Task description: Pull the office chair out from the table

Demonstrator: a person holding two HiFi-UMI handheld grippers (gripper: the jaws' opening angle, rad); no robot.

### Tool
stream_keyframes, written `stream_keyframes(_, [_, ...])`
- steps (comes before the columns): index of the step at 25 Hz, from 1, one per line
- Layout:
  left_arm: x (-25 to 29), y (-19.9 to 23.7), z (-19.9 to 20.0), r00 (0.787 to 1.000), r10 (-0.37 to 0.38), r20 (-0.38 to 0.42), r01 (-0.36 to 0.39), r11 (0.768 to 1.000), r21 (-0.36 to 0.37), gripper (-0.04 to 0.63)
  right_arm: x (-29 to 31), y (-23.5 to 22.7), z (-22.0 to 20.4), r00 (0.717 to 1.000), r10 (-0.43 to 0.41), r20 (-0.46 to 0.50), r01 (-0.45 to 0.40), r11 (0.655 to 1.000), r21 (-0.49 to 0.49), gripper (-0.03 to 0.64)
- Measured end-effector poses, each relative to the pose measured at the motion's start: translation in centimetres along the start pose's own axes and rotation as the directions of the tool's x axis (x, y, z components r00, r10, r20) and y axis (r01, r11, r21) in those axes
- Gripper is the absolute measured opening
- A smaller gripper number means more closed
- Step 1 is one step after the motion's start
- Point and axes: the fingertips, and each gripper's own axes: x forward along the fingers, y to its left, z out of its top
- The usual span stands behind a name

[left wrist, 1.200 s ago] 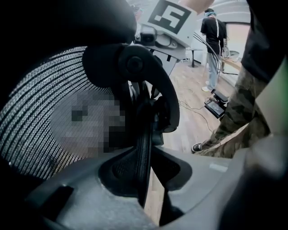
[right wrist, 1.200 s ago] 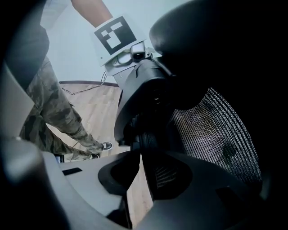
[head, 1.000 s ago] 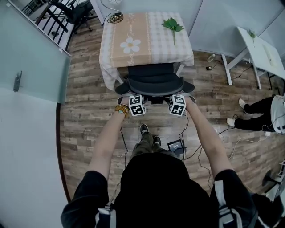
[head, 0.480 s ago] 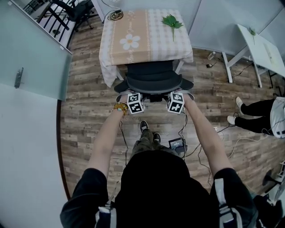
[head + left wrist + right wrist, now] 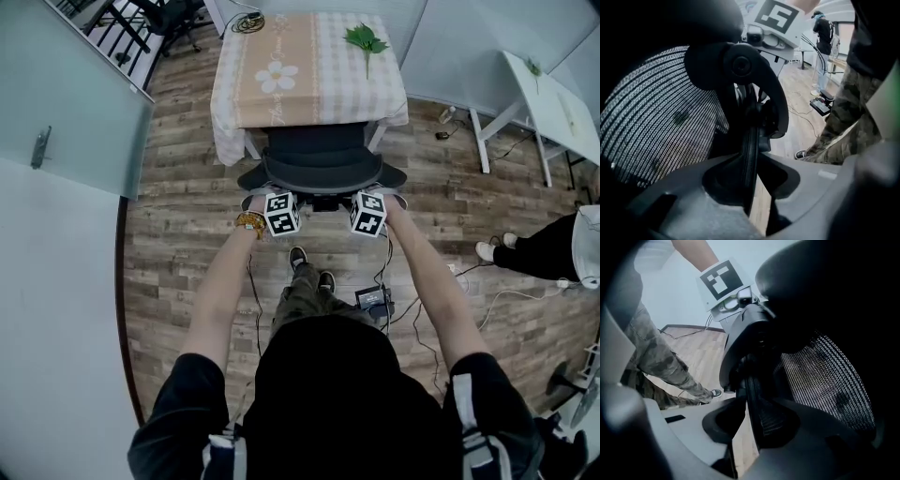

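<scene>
A black office chair stands with its seat partly under a table covered by a checked cloth with a daisy print. In the head view my left gripper and right gripper sit side by side at the top rim of the chair's backrest. Seen from the left gripper view, the left gripper is shut on the thin black rim of the backrest, with the mesh to its left. The right gripper likewise clamps the rim, with the mesh to its right.
A green sprig and a coiled cable lie on the table. A small device and cables lie on the wood floor by my feet. A white table and a person's legs are at right, a glass partition at left.
Both grippers and the chair's backrest have come slightly toward me, away from the table. My feet have shifted back. The legs at right have slid toward the frame's edge.
</scene>
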Motion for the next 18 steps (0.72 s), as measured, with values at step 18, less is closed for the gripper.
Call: stream_keyframes(18, [-2.7,-5.8,-1.6,1.0,-0.004,-0.001,0.004,1.0,0.006,0.096,-1.2,6.1,2.4,1.0,0.005,-0.01,-0.005,1.0,0.014,0.072])
